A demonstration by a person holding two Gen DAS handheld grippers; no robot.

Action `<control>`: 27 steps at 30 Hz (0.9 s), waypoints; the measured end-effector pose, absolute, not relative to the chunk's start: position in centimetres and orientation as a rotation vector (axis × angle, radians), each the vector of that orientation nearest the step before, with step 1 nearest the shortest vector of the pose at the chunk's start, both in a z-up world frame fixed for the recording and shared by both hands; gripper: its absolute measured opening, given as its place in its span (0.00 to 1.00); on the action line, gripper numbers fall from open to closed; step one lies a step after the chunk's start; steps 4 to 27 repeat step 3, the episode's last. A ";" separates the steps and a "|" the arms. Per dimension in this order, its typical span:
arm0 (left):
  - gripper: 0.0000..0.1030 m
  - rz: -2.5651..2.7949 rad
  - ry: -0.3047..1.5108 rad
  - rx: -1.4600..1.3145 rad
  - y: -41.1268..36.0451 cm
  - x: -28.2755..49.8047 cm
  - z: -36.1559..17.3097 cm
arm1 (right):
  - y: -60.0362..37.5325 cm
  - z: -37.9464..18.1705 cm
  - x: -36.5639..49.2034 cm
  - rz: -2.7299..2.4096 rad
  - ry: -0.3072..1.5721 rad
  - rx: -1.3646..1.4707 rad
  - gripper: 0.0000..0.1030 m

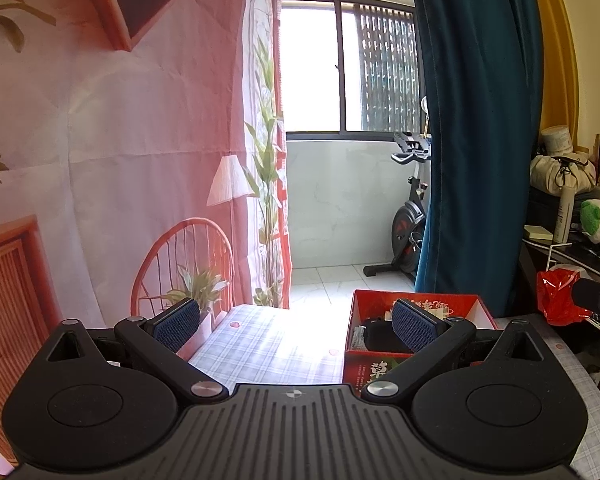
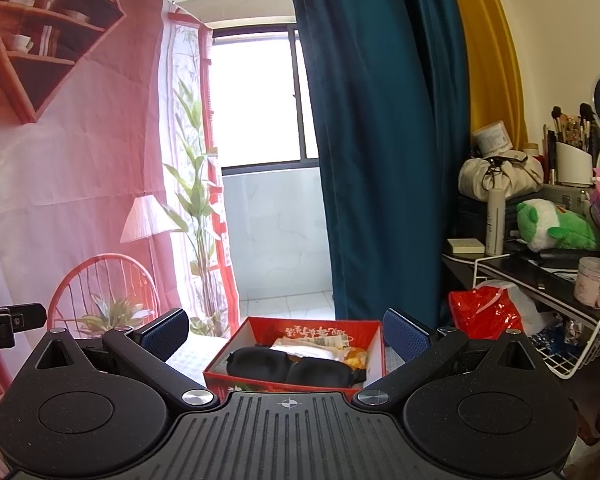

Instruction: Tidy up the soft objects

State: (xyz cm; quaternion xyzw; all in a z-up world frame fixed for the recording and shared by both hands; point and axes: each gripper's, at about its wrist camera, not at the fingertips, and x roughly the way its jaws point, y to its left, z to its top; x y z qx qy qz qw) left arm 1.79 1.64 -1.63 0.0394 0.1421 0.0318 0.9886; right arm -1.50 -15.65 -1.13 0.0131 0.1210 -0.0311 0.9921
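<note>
A big pink cloth backdrop hangs on the left, with a printed shelf, lamp and chair on it. Next to it is a bright window, and a dark teal curtain hangs down in the middle of the room. An exercise bike stands on the floor by the window, partly behind the curtain.

The desk has a checked cloth on it. A red box sits open on the desk. Inside it lies a black sleep mask, near the front wall of the box. Behind the mask are some white and orange soft things, too bunched up to tell apart.

The left gripper hangs over the desk with its jaws wide apart and nothing between them. The box is just to its right side. The right gripper points straight at the box. Its jaws are wide apart too, holding nothing, and the box shows between them.

On a shelf at the right sits a green and white plush toy, well apart from the box. A red plastic bag hangs below it.
</note>
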 end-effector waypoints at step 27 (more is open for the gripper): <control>1.00 0.056 0.285 0.075 1.8 1.7 -1.6 | -15.6 -1.1 -1.6 -0.061 0.241 0.027 1.00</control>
